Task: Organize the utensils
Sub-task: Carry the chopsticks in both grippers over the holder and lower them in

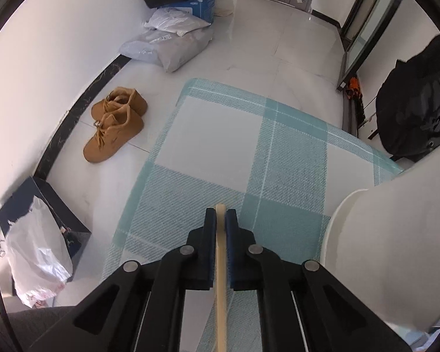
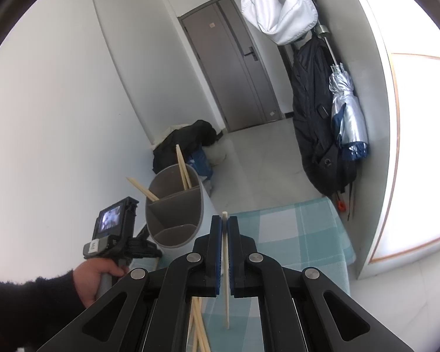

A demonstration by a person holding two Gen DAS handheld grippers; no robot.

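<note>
Chopsticks are being gripped one per gripper: the left gripper (image 1: 220, 215) is pinching a wooden chopstick (image 1: 221, 278) running back between its nearly closed fingers, above the checked tablecloth (image 1: 220, 152). The right gripper (image 2: 225, 223) is clamping a second chopstick (image 2: 226, 270) the same way, its lower end hanging free. Ahead and left of the right gripper, a divided holder (image 2: 176, 208) is carrying three chopsticks (image 2: 182, 170) upright. Loose chopsticks (image 2: 198, 322) are lying below; their number cannot be told. A sleeved hand (image 2: 95, 275) is gripping the other tool's handle.
</note>
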